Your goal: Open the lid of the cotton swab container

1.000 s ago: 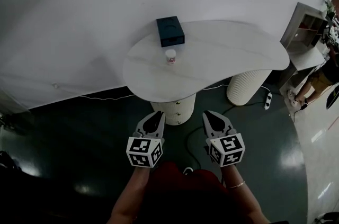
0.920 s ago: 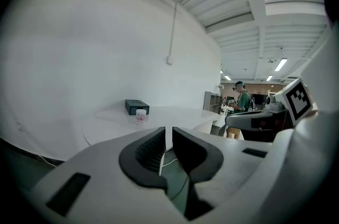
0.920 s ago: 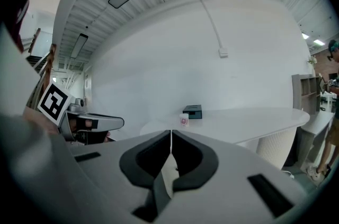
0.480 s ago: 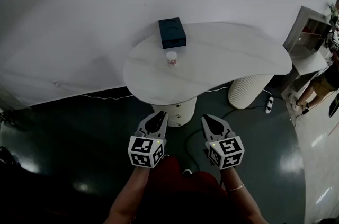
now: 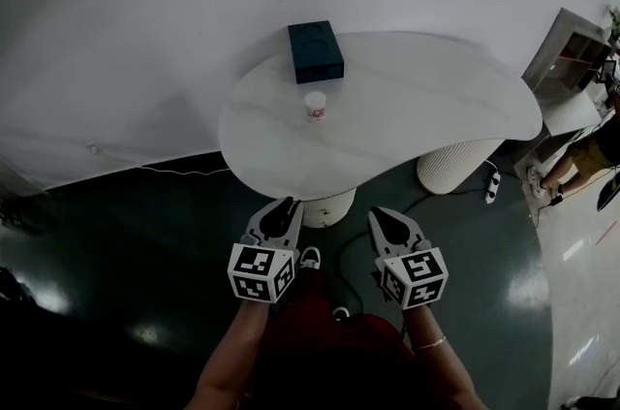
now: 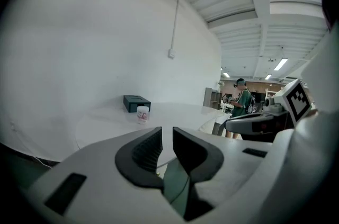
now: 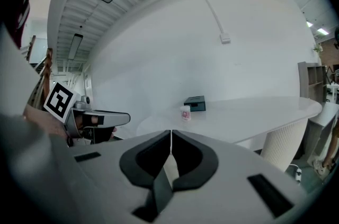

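Observation:
The cotton swab container point(image 5: 315, 106) is a small white tub with a white lid and a red label. It stands upright near the middle-left of the white table point(image 5: 426, 117), just in front of a dark box point(image 5: 315, 51). Both grippers hover side by side short of the table's front edge, well away from the tub. My left gripper point(image 5: 287, 205) is shut and holds nothing, and my right gripper point(image 5: 376, 214) is shut and empty too. Ahead of the jaws the tub point(image 6: 142, 114) shows in the left gripper view, and the tub point(image 7: 185, 113) shows small in the right gripper view.
The table stands on two ribbed white pedestals point(image 5: 455, 161) over a dark glossy floor with a cable and a power strip point(image 5: 491, 183). A white wall lies behind it. A shelf unit point(image 5: 572, 49) and a person point(image 6: 244, 106) are off to the right.
The table's front edge has come closer to both grippers' tips as I moved toward it. Both grippers stayed shut, side by side.

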A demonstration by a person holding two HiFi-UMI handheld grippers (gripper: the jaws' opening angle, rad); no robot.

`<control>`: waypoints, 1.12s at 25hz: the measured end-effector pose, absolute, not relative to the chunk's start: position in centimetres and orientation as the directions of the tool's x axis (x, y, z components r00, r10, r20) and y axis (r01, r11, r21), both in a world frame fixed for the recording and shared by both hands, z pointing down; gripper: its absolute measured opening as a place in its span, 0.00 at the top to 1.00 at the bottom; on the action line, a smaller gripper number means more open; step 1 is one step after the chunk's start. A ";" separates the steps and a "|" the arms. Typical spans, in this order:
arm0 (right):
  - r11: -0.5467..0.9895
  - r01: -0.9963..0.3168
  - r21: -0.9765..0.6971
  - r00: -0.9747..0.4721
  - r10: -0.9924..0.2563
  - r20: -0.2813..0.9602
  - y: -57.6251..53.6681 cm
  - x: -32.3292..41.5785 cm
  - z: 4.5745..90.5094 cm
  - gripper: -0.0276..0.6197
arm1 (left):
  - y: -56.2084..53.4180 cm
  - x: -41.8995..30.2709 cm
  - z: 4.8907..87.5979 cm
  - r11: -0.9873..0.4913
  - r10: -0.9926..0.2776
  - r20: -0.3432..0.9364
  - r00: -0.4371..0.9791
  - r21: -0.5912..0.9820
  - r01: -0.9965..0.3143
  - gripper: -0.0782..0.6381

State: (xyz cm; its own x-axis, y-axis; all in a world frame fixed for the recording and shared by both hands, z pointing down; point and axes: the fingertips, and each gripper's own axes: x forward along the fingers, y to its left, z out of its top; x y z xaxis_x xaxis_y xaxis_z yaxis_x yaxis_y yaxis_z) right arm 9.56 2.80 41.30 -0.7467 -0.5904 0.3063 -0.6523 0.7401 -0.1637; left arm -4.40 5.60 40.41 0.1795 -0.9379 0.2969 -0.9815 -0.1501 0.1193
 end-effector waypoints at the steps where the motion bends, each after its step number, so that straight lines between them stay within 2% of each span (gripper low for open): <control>1: 0.738 -0.654 -0.166 -0.746 -0.591 0.309 2.3 9.3 41.4 0.93 | 5.0 -4.7 40.5 -0.153 -0.937 0.298 0.182 0.120 -0.981 0.84; 17: 0.704 -0.686 -0.184 -0.711 -0.595 0.375 -6.5 3.1 43.5 0.93 | -5.3 -10.2 42.7 -0.223 -0.898 0.350 0.266 0.158 -0.962 0.74; 28: 0.679 -0.707 -0.199 -0.685 -0.585 0.435 -10.1 0.2 45.2 0.93 | -10.0 -12.3 44.7 -0.275 -0.858 0.394 0.330 0.190 -0.943 0.72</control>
